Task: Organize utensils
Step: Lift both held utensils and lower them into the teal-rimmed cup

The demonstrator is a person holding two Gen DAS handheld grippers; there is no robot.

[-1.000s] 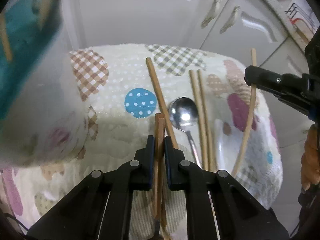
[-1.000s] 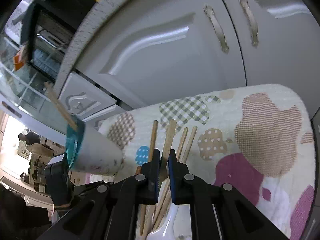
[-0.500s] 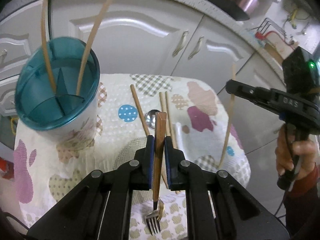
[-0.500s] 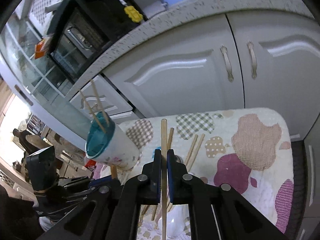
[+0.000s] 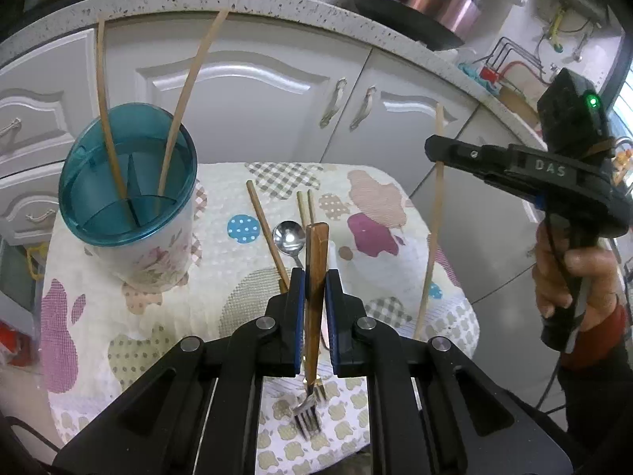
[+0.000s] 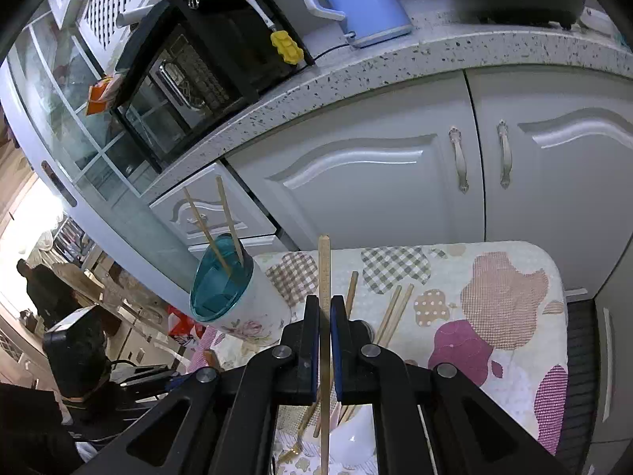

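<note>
Utensils are what I am sorting: a fork (image 5: 314,297) with a wooden handle is pinched in my left hand-held gripper (image 5: 314,291), and a single chopstick (image 6: 324,316) is pinched in my right hand-held gripper (image 6: 324,316). A second ago both pieces sat low, close over the patterned cloth (image 5: 138,316) on the bench. Now both hang clear of it, the fork tines pointing down and the chopstick nearly upright, its lower tip above the cloth's right edge. I judge the pick-up finished for both, with the carry to the holder next.

My left jaws are pressed against the fork's handle on either side, only the handle's width between the pads. My right jaws are almost together, squeezing the thin stick.

Standing at the cloth's left is the teal-rimmed holder (image 5: 128,182), well apart from the fork. It has dividers inside, and two chopsticks (image 5: 107,118) already lean in it. A metal spoon (image 5: 289,235) and more loose chopsticks (image 5: 267,233) lie on the cloth between the holder and my right hand-held gripper.
</note>
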